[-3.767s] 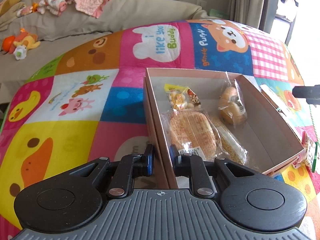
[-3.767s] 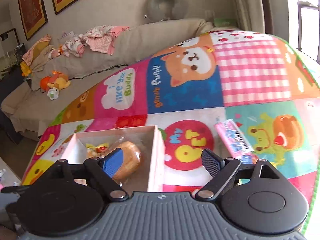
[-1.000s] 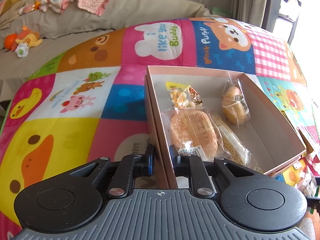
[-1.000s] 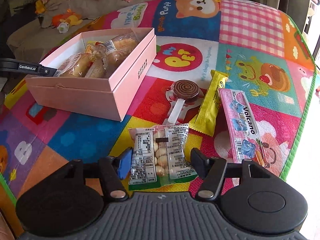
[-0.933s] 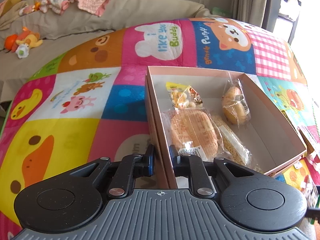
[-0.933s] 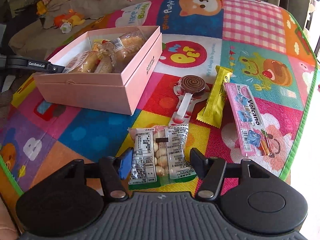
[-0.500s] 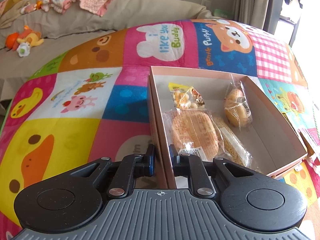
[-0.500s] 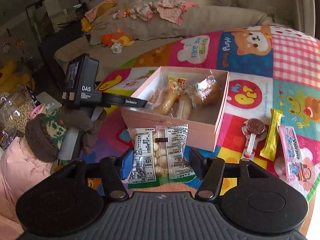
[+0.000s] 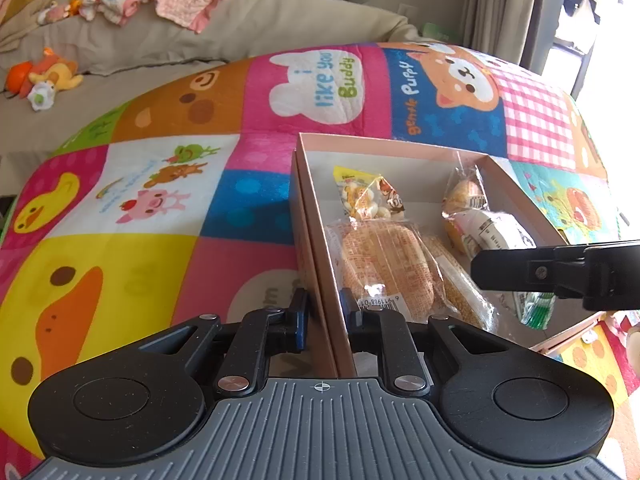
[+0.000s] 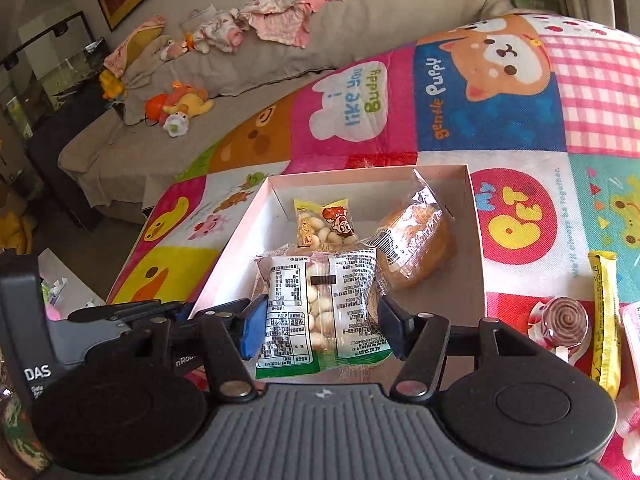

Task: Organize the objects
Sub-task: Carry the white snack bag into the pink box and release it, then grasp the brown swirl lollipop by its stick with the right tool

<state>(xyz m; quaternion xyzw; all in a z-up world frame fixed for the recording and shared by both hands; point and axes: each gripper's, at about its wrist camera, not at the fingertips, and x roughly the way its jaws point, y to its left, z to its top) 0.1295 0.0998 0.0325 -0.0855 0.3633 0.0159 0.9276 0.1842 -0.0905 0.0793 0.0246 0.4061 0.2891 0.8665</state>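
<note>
Already the right gripper (image 10: 318,330) gripped a clear, green-edged packet of pale round snacks (image 10: 322,312) by its two long edges, blue pads pressing each side, so the packet's long axis ran straight ahead along the fingers. It hung over the near end of the open pink cardboard box (image 10: 476,248), which lay directly ahead and below on the colourful cartoon play mat (image 10: 500,128). Inside, a yellow snack bag (image 10: 324,222) sat toward the far wall and a wrapped bun (image 10: 416,240) to the right; beside that bun the floor was bare. The left gripper (image 9: 324,314) straddled the box's near wall, jaws narrow after just opening a little, pads apparently slack on the card. Of the two, the right was judged better placed: a short reach forward and down would land the packet inside.
</note>
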